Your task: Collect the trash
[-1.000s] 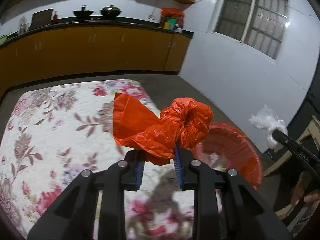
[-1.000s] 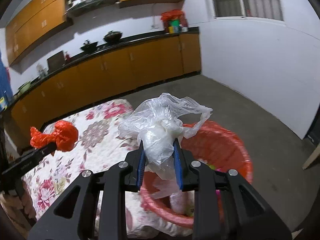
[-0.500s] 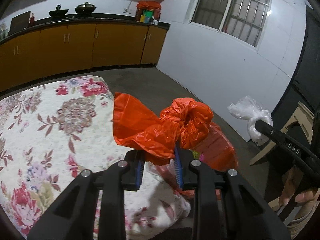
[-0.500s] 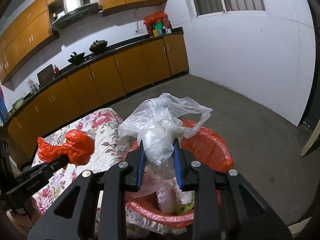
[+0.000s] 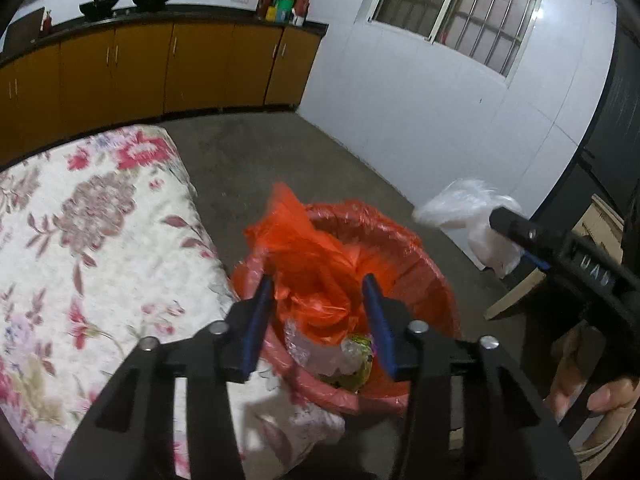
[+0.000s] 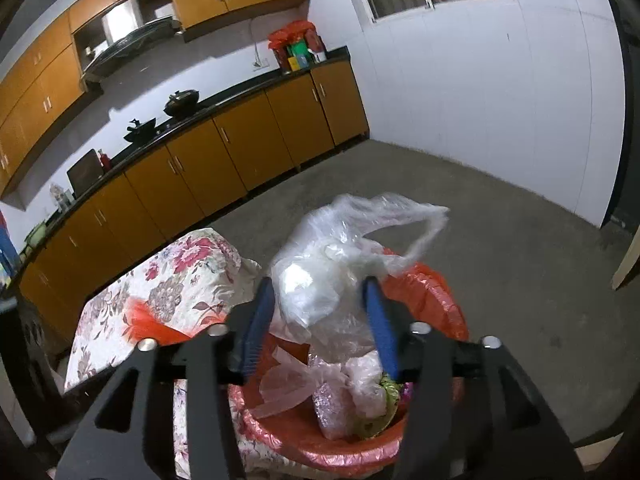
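A flowered mattress (image 5: 100, 248) is seen at the left, with its corner draped beside a red-lined trash bin (image 5: 420, 264) that stands on the concrete floor (image 6: 500, 248). The bin is already partly filled with crumpled wrappers and clear plastic. Over its mouth, the orange plastic bag (image 5: 316, 268) is seen between the fingers of the left gripper (image 5: 318, 300), whose jaws have just been opening; the blue pads (image 5: 256, 320) are spread and no longer pinch it. To the right, the clear plastic bag (image 6: 336, 264) is seen between the fingers of the right gripper (image 6: 320, 300), also just opened wider, the pads standing apart from it. It hangs above the bin's near side. A hand (image 5: 600, 396) is visible on the right gripper's handle.
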